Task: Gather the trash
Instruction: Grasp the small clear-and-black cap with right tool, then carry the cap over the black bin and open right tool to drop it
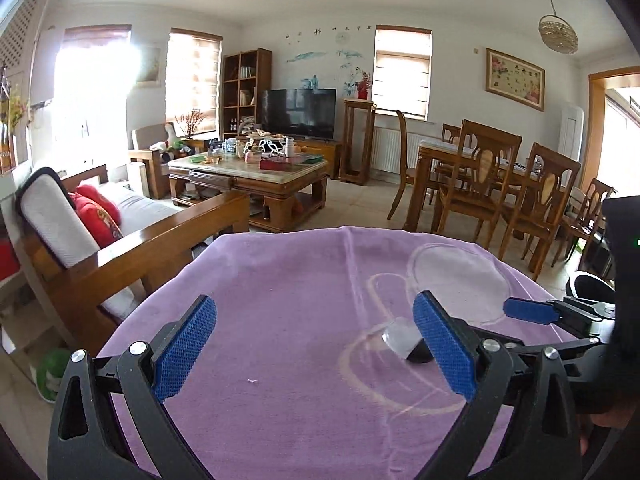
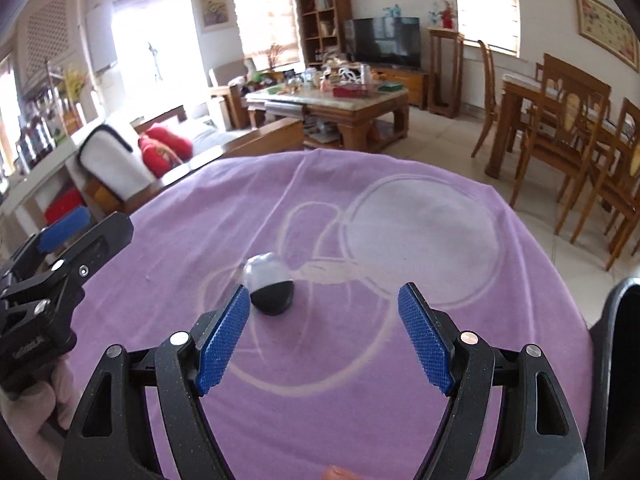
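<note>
- The purple cloth [image 2: 400,360] covering the surface looks soft and matt, with a faded pale print.
- The small object [image 2: 270,282] at centre has a clear glossy plastic top and matt black base.
- The fingers [image 2: 222,344] carry textured blue pads on matt black plastic.

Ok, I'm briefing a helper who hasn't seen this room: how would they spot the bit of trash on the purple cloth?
Start at the table draped in a purple cloth with a pale looping outline drawing. Near its middle, on the loops, lies a small egg-shaped capsule. It is half clear, half black, and the only sizeable item on the cloth, just beyond the right gripper and its open blue fingers.
</note>
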Demonstrator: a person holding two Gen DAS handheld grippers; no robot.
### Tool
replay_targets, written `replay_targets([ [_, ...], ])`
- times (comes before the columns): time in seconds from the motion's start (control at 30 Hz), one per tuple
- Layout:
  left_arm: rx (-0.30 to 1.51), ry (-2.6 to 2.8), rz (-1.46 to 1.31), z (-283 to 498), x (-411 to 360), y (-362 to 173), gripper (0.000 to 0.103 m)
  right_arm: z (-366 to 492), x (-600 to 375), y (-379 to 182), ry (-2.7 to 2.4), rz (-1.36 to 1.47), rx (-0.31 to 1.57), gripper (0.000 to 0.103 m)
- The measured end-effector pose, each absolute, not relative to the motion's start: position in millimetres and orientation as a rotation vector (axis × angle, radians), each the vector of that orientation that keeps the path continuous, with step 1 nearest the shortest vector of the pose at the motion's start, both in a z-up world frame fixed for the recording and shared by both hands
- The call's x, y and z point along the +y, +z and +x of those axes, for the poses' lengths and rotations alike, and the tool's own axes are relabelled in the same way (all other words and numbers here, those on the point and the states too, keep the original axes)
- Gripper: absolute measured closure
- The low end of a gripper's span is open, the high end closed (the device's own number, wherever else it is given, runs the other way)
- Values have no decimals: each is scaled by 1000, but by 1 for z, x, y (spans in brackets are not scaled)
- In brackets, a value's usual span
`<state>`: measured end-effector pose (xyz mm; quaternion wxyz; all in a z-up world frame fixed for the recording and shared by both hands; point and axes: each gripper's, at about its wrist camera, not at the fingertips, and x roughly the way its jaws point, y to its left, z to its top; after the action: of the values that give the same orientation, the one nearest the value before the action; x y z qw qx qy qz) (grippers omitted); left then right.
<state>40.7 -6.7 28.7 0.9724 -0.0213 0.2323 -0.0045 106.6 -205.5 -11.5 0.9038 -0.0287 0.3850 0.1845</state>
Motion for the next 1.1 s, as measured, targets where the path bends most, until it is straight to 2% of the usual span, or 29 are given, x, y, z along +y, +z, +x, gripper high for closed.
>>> replay_targets([
  [0.23, 483, 43, -44, 44, 5, 27, 5, 137, -161, -44, 385, -135, 875, 27],
  [0.27, 483, 43, -47, 39, 9, 24, 5, 139, -159, -47, 384, -135, 881, 29],
  [0.3, 485, 44, -46, 39, 10, 24, 5, 144, -156, -50, 385, -138, 893, 34],
  [0.37, 486, 39, -46, 38, 10, 23, 5, 145, -156, -53, 386, -140, 898, 52],
  [0.43, 487, 37, -42, 39, 10, 23, 5, 146, -154, -53, 381, -158, 897, 63],
  [0.77, 498, 20, -19, 42, 6, 19, 5, 138, -183, -44, 377, -64, 885, 63],
  [1.1, 488, -36, 19, 39, -6, 17, 5, 89, -283, 4, 286, 147, 710, 63],
])
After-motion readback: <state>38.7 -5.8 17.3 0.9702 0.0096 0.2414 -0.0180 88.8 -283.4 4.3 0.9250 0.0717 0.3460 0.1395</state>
